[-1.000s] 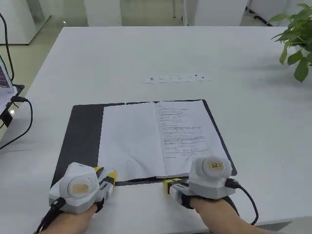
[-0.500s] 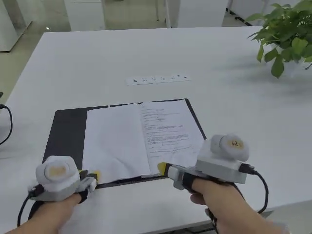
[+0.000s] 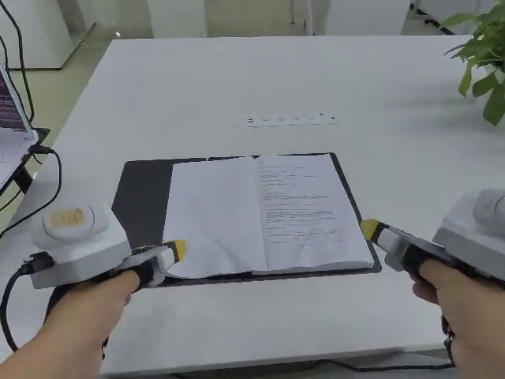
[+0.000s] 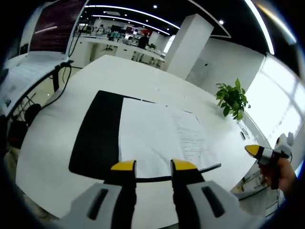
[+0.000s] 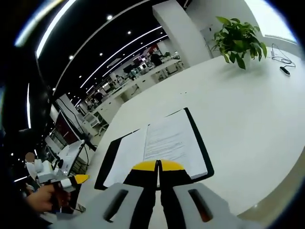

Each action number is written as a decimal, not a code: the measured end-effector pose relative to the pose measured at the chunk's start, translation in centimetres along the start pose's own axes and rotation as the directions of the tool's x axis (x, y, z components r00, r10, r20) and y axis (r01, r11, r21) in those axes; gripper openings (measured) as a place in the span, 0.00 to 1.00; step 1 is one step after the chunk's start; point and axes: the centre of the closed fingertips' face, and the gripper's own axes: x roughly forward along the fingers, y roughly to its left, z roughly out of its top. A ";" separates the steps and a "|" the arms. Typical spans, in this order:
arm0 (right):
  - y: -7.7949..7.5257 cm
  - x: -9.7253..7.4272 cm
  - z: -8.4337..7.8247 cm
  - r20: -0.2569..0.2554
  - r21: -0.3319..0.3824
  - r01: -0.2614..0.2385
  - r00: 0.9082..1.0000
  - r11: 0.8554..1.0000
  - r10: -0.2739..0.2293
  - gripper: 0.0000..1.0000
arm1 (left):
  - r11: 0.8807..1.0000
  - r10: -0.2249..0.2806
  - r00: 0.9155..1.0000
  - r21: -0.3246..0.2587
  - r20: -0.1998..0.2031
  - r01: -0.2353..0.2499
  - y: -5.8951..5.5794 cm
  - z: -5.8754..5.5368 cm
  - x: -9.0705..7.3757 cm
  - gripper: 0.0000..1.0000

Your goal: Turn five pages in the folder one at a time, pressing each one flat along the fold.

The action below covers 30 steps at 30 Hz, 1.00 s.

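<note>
The black folder (image 3: pixel 142 205) lies open flat, white pages (image 3: pixel 264 213) facing up.

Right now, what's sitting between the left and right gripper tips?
The open folder: in the head view the near part of its white pages spans the stretch from the left gripper to the right gripper.

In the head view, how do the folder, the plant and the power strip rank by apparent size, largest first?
Largest: folder. The plant and power strip look alike; the plant is cut off, so unranked.
</note>
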 end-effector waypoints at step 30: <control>-0.3 0.9 0.2 0.000 -0.313 0.017 1.000 0.950 -0.018 1.00 | 0.967 0.145 0.978 0.187 0.149 -0.172 2.0 2.5 -5.6 0.99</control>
